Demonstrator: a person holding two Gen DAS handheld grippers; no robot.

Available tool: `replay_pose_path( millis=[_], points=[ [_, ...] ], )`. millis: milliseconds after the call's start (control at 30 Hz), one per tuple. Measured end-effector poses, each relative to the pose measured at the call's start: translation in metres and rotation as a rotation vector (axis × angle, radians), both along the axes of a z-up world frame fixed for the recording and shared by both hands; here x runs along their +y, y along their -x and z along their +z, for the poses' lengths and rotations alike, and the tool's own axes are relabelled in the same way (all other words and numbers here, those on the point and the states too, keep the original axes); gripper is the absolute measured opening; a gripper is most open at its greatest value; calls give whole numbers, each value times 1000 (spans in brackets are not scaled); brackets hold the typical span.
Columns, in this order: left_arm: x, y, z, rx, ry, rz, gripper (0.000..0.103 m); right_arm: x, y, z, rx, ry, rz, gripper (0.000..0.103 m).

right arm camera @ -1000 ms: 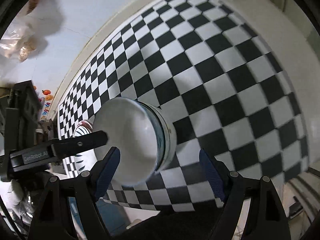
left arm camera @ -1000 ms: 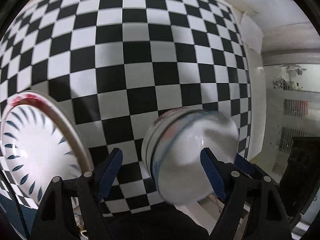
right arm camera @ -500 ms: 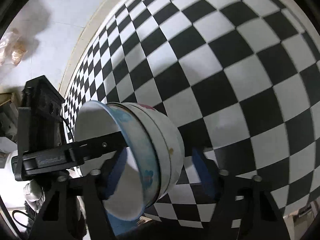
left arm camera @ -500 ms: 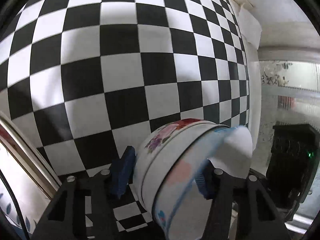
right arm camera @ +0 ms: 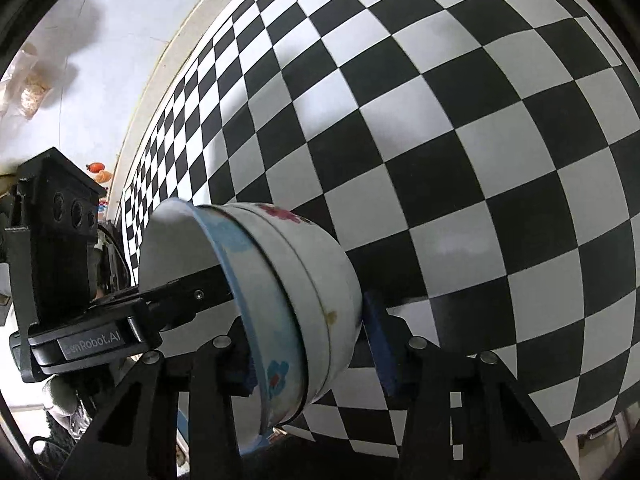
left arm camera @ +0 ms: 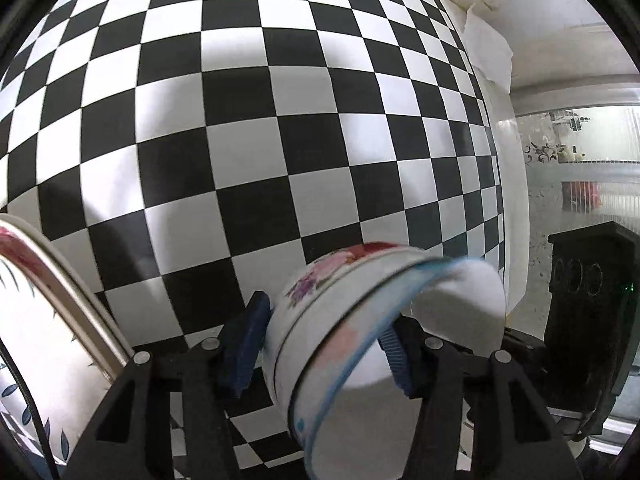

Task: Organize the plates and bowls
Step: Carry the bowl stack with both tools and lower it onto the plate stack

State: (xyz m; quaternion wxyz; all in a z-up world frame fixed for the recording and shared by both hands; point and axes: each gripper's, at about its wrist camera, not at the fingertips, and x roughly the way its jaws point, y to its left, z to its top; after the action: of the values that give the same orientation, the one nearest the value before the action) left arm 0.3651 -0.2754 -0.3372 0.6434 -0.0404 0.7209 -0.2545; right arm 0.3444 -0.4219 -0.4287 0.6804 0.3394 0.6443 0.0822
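Observation:
A stack of nested white bowls [left arm camera: 320, 332], floral outer bowls and a blue-rimmed inner bowl [right arm camera: 256, 304], sits tilted over the checkered cloth. My left gripper [left arm camera: 320, 352] is shut on the stack's rim, one blue pad outside and one inside. My right gripper [right arm camera: 312, 344] is shut on the opposite rim of the bowl stack [right arm camera: 312, 280] the same way. The left gripper's body shows in the right wrist view [right arm camera: 80, 280]. A white plate with blue leaf marks and a red rim [left arm camera: 44, 320] stands at the left.
The black-and-white checkered cloth [left arm camera: 260, 120] covers the table. A white wall and frosted window [left arm camera: 580, 160] lie to the right. A white floor or wall with small orange items [right arm camera: 96, 168] lies beyond the table's far edge.
Both grippers have closed from open around the bowl stack to gripping its rim. The stack has tilted, and the cameras have moved closer to the cloth.

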Motion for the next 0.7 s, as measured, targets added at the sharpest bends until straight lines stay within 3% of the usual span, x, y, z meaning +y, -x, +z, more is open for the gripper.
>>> replay_pose_path(
  millis=[200, 400, 700],
  points=[
    [4, 2, 13, -26, -44, -5, 50, 20, -5, 2, 23, -41, 19, 47],
    [18, 2, 20, -13, -40, 26, 50, 29, -8, 1, 55, -77, -4, 46],
    [50, -2, 50, -22, -34, 91, 50, 46, -18, 33, 36, -60, 45, 45]
  ],
)
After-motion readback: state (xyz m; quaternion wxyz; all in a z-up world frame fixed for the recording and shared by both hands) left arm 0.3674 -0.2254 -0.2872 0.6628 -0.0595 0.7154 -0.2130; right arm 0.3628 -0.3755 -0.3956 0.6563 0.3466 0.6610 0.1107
